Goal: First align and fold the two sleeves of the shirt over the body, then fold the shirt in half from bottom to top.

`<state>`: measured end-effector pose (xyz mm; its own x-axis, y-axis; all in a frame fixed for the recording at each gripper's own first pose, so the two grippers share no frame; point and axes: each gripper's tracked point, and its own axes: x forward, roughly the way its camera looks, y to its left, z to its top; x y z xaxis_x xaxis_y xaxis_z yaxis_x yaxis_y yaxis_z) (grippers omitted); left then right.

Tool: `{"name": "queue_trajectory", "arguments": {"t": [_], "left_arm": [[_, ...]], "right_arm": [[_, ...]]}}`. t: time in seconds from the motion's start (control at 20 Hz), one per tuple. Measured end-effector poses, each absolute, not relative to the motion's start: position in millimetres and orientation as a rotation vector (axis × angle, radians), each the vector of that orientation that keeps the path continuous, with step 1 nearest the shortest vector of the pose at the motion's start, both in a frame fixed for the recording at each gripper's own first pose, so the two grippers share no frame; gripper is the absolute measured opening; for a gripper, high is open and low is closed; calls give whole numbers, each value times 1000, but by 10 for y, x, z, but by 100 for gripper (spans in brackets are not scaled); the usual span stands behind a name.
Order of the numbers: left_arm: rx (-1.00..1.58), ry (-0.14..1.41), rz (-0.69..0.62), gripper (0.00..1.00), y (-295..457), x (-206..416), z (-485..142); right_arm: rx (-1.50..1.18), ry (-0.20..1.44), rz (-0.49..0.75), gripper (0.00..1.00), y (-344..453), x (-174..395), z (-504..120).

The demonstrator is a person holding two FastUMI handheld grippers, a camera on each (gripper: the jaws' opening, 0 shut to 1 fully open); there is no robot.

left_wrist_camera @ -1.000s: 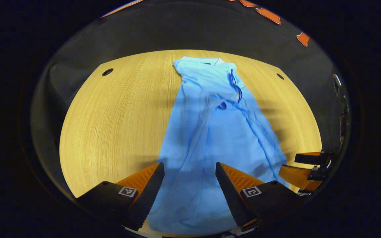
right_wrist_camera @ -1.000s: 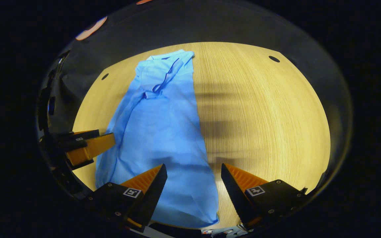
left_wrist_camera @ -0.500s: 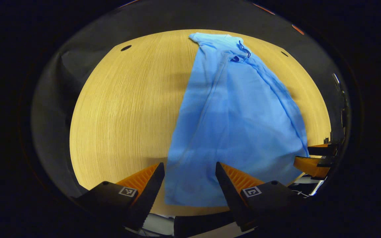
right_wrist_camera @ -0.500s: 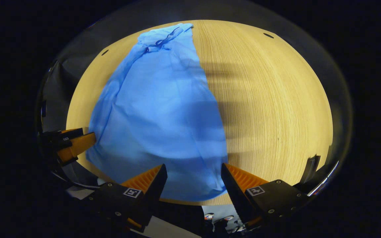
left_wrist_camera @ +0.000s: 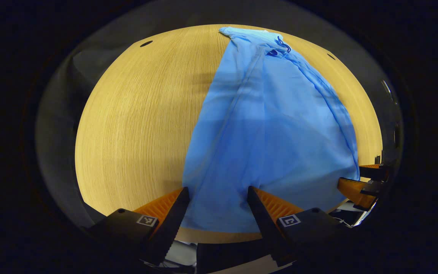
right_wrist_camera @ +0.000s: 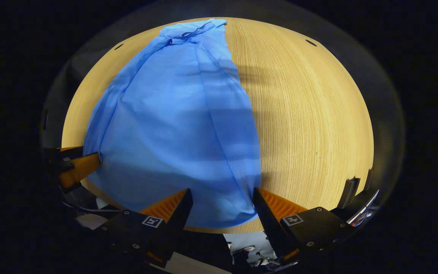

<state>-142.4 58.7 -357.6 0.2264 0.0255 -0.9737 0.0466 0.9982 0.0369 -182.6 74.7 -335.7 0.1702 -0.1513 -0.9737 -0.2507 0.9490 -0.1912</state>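
A light blue shirt [left_wrist_camera: 272, 133] lies lengthwise on the wooden table [left_wrist_camera: 139, 125], its sleeves folded in over the body. Its collar [left_wrist_camera: 276, 43] is at the far end and its hem at the near table edge. My left gripper [left_wrist_camera: 218, 190] is open over the hem's left corner, with cloth showing between its fingers. In the right gripper view the shirt [right_wrist_camera: 177, 125] covers the left half of the table [right_wrist_camera: 310, 114]. My right gripper [right_wrist_camera: 222, 192] is open over the hem's right corner. Each view also shows the other gripper, the right gripper [left_wrist_camera: 356, 184] and the left gripper [right_wrist_camera: 76, 167], beside the hem.
Small dark holes [left_wrist_camera: 146, 43] [right_wrist_camera: 311, 42] sit near the table's far corners. The near table edge [left_wrist_camera: 219, 236] runs just below the hem, with the floor beneath it. Bare wood stretches out on both sides of the shirt.
Both grippers have drawn back toward the near table edge and now look down more steeply. The hem lies nearer the fingertips. The shirt looks flatter and smoother. Both grippers stay open.
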Motion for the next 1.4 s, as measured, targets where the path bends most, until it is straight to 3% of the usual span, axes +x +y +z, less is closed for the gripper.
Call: {"name": "queue_trajectory", "arguments": {"t": [0.3,0.4,0.45,0.6,0.65,0.7,0.75,1.05,1.4], "left_arm": [[64,1326,-29,100,525,-1414,-3578],[78,1317,-56,82,454,-1406,-3577],[90,1319,-77,77,416,-1416,-3589],[106,1321,-103,16,368,-1406,-3591],[93,1318,-103,11,375,-1409,-3589],[62,1307,-94,11,382,-1376,-3603],[49,1316,-98,4,363,-1382,-3592],[6,1300,-81,4,393,-1291,-3482],[19,1140,-91,4,369,-468,-3109]], "right_arm": [[-348,1433,69,98,748,-1847,-3344],[-353,1435,68,87,749,-1856,-3357],[-357,1431,70,67,742,-1851,-3349],[-330,1410,38,23,702,-1839,-3334],[-305,1404,32,12,710,-1830,-3337],[-295,1405,40,5,725,-1830,-3345],[-297,1408,56,1,733,-1830,-3333],[-307,1323,104,1,876,-1551,-3046],[-295,1188,124,1,989,-882,-2690]]}}
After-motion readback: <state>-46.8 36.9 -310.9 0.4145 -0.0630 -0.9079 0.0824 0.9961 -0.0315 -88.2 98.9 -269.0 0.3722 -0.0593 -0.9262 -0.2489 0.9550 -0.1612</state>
